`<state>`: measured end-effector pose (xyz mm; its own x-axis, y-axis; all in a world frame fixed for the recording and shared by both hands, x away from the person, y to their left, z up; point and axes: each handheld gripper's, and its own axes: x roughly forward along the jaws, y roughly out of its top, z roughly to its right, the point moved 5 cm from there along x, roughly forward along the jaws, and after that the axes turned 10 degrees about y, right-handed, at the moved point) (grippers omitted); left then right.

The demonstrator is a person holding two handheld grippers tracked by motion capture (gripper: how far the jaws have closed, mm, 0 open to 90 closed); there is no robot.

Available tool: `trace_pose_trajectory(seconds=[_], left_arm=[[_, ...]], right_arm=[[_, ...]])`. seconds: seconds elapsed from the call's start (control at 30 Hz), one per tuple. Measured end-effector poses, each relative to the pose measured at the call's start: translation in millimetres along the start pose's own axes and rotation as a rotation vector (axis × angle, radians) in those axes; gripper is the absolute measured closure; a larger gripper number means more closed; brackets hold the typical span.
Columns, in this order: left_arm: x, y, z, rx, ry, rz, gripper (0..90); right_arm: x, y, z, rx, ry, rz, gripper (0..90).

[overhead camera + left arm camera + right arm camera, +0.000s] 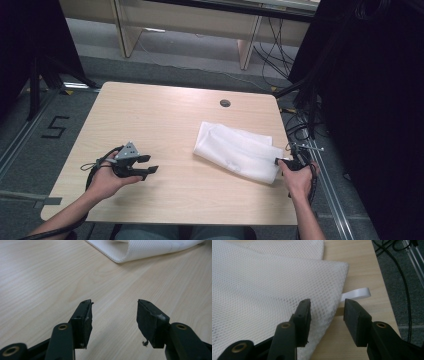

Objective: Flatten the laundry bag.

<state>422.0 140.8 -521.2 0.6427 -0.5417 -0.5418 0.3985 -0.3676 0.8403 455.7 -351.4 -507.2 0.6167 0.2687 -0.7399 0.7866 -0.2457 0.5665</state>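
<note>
White mesh fabric bag [262,287] runs off the right gripper view's left and top edges | its folded corner [140,250] is cropped at the left gripper view's top | right gripper [295,162] mostly hidden under the hand, jaws too small to read from above

Grey floor [100,55] surrounds the wooden table [150,115]; cables [272,55] trail behind.

A light wood-grain table [150,115] carries a white mesh cloth [235,150], folded over itself on the right half, one corner near the right edge; a small dark round spot [225,103], perhaps a cable hole, sits near the far edge
</note>
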Motion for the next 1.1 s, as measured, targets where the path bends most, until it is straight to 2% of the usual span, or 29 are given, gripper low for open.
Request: trace_pose_trajectory(seconds=[0.03, 0.07, 0.13, 0.17, 0.2, 0.23, 0.27, 0.3, 0.33, 0.37, 0.43, 0.47, 0.5, 0.53, 0.57, 0.6, 0.67, 0.73, 0.77, 0.8, 0.83, 0.87, 0.9, 0.93, 0.97, 1.0, 1.03, 1.1], left_arm=[[-0.6, -0.6, -0.2, 0.002, 0.0, -0.005, 46.0], [-1.7, -0.7, -0.6, 0.001, 0.005, -0.007, 46.0], [-2.7, 0.0, -0.8, -0.003, 0.002, -0.004, 46.0], [-4.1, 1.0, -1.4, -0.006, 0.005, 0.005, 46.0], [-4.1, 1.0, -1.4, -0.006, 0.005, 0.005, 46.0], [-4.7, 1.2, -1.7, -0.007, 0.014, 0.009, 45.9], [-4.7, 1.2, -1.7, -0.007, 0.014, 0.009, 46.0], [-4.6, 1.3, -1.7, -0.006, 0.015, 0.007, 46.0], [-4.6, 1.3, -1.7, -0.006, 0.015, 0.007, 45.9], [-4.5, 1.3, -1.3, -0.013, 0.011, 0.004, 45.9], [-3.9, 0.7, -0.6, -0.013, 0.007, -0.002, 45.9], [-3.0, -0.1, 0.0, -0.004, 0.008, 0.007, 45.9], [-3.1, -0.5, 0.2, -0.002, 0.002, 0.006, 45.9], [-3.1, -0.5, 0.2, -0.002, 0.002, 0.006, 45.9], [-4.7, -0.2, -0.1, 0.001, 0.001, -0.003, 45.9], [-4.8, 0.0, 0.4, -0.012, 0.009, 0.004, 45.9], [-5.3, 0.4, -0.5, -0.002, 0.008, 0.004, 45.9], [-5.1, 0.4, -0.9, -0.001, 0.012, 0.01, 45.9], [-4.9, 0.2, -0.8, 0.001, 0.007, 0.006, 45.8], [-4.9, 0.2, -0.8, 0.001, 0.007, 0.006, 45.9], [-5.0, 0.1, -0.6, -0.001, 0.008, 0.002, 45.9], [-4.7, -0.1, 0.2, -0.014, 0.013, 0.006, 45.9], [-4.7, -0.7, 0.1, -0.011, 0.012, 0.006, 45.9], [-4.9, -0.7, 0.0, -0.011, 0.017, 0.004, 45.9], [-5.6, -0.7, -0.5, -0.005, 0.016, -0.004, 45.9], [-5.5, -0.5, -0.7, -0.003, 0.013, 0.0, 45.9], [-5.7, -0.2, -0.8, -0.002, 0.013, 0.0, 45.9], [-5.4, 0.1, -0.7, -0.002, 0.012, 0.007, 45.9]], right_arm=[[0.3, 3.3, 9.4, -0.142, 0.009, -0.016, 58.6], [-1.8, 2.4, 4.8, -0.085, 0.015, -0.045, 59.2], [-0.2, 2.9, 3.3, -0.077, 0.018, -0.035, 59.7], [1.9, 4.6, 5.0, -0.157, 0.008, -0.02, 60.1], [1.9, 4.6, 5.0, -0.157, 0.008, -0.02, 60.1], [3.1, 5.7, 5.6, -0.205, 0.012, -0.028, 60.9], [3.1, 5.7, 5.6, -0.205, 0.012, -0.028, 60.9], [6.6, 7.6, 6.8, -0.256, 0.031, -0.016, 63.3], [6.6, 7.6, 6.8, -0.256, 0.031, -0.016, 63.3], [6.2, 6.5, 5.3, -0.227, 0.019, -0.021, 64.1], [4.3, 5.4, 4.0, -0.228, 0.005, -0.048, 66.3], [6.6, 6.2, 5.0, -0.258, 0.018, -0.038, 66.9], [6.5, 5.9, 3.2, -0.256, 0.027, -0.046, 68.3], [6.5, 5.9, 3.2, -0.256, 0.027, -0.046, 68.3], [7.2, 5.6, 2.5, -0.289, 0.002, -0.063, 71.2], [7.9, 5.4, 1.0, -0.299, 0.005, -0.07, 72.1], [8.0, 4.9, -0.3, -0.308, 0.011, -0.078, 73.0], [9.9, 5.5, -3.1, -0.314, -0.005, -0.088, 75.9], [11.3, 6.4, -4.7, -0.335, -0.017, -0.099, 81.0], [11.3, 6.4, -8.1, -0.315, -0.014, -0.107, 82.4], [11.3, 6.4, -8.1, -0.315, -0.014, -0.107, 82.4], [13.1, 7.4, -8.2, -0.348, -0.008, -0.102, 82.7], [14.5, 7.4, -10.4, -0.373, -0.024, -0.111, 83.4], [15.1, 7.0, -13.2, -0.366, -0.018, -0.114, 83.7], [17.3, 6.0, -17.8, -0.334, 0.004, -0.102, 83.9], [16.2, 5.9, -19.3, -0.337, -0.009, -0.116, 84.1], [17.2, 6.6, -19.5, -0.364, -0.003, -0.116, 84.2], [18.3, 6.8, -20.7, -0.378, 0.006, -0.117, 84.4]])
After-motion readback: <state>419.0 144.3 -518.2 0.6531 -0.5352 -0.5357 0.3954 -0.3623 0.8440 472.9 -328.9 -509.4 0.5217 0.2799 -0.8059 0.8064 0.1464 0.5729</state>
